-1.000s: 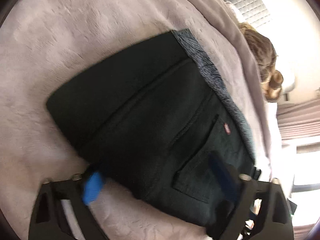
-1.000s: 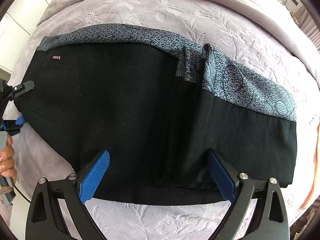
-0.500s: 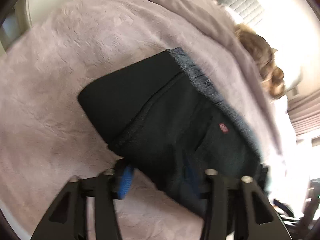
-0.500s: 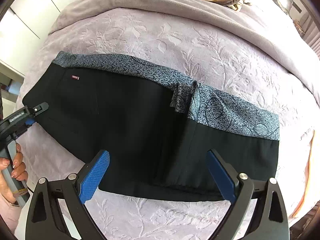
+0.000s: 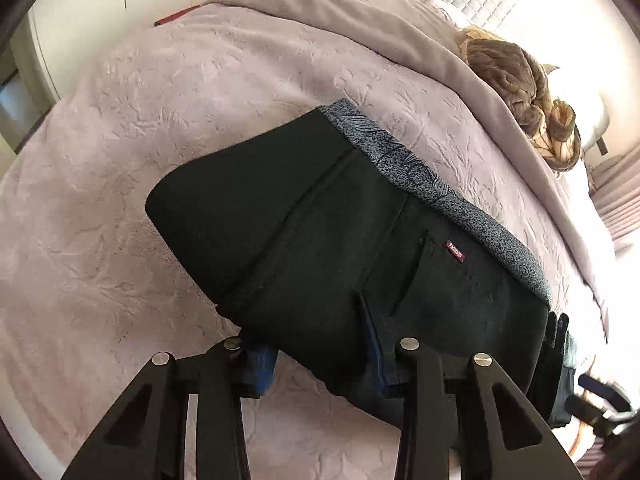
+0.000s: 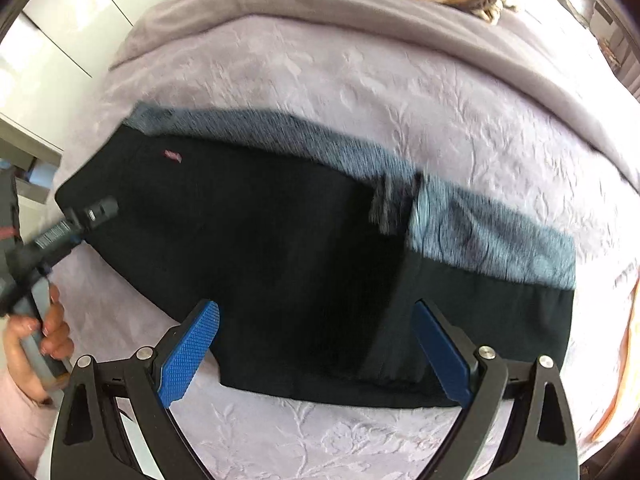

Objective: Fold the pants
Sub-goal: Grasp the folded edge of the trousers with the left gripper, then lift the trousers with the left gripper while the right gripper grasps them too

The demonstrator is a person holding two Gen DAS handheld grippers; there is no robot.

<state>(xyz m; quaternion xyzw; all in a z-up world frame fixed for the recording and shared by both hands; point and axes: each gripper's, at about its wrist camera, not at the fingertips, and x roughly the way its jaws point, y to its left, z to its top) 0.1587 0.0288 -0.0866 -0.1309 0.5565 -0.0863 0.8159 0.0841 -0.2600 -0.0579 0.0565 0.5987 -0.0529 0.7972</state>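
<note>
Black pants with a grey patterned waistband lie folded on the lilac bedspread. A small red label marks the back pocket. My left gripper is shut on the near edge of the pants at the pocket end, with cloth bunched between its blue pads. In the right wrist view the pants lie across the bed and the left gripper pinches their left end. My right gripper is open, empty, just above the near edge of the pants.
A grey blanket and a brown and tan bundle of clothes lie at the head of the bed. White cupboards stand beside the bed. A hand holds the left gripper's handle.
My left gripper has closed on the pocket end of the pants and lifted it. My right gripper has drawn back and up, staying open.
</note>
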